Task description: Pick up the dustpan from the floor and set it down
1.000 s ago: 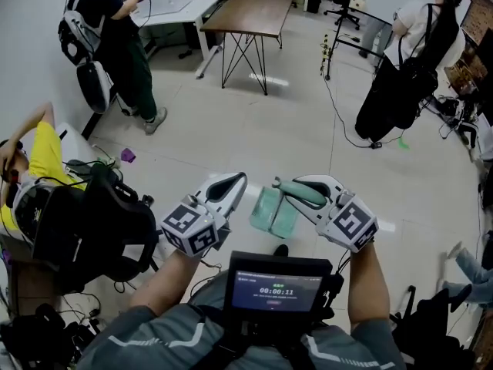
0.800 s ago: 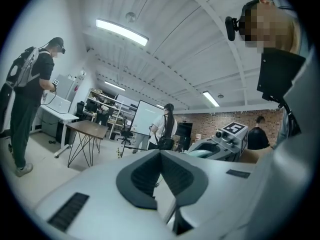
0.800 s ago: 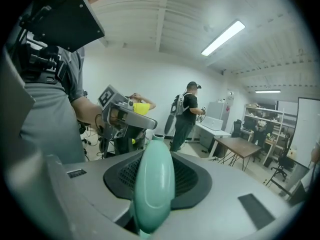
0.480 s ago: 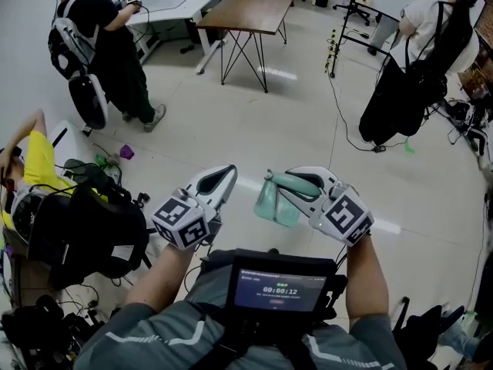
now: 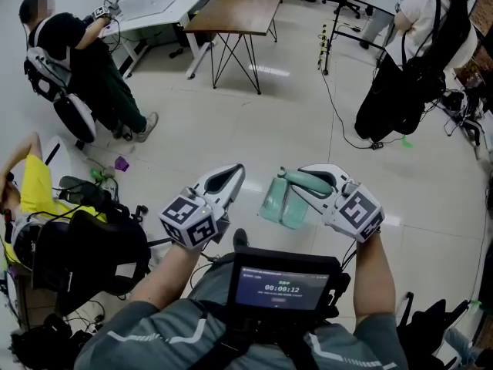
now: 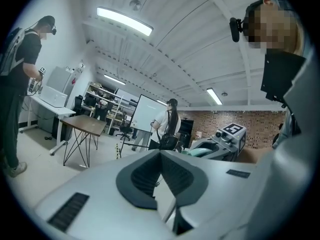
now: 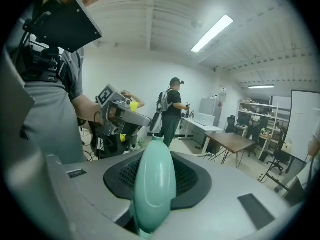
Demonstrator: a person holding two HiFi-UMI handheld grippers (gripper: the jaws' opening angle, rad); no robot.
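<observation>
We find the right gripper (image 5: 286, 181) still clamped on the dustpan (image 5: 277, 205) handle and carried onward off the floor. The left gripper (image 5: 233, 176) is closed and empty. Set-down remains.

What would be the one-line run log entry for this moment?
right gripper: shut on dustpan handle, off floor | left gripper: shut, empty | stage: not yet set down

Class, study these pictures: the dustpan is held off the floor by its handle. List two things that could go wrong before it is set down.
1. The right tongs pinch only the smooth handle; the hanging dustpan may swing or slip.
2. A cable crosses the floor ahead: a trip risk.
</observation>
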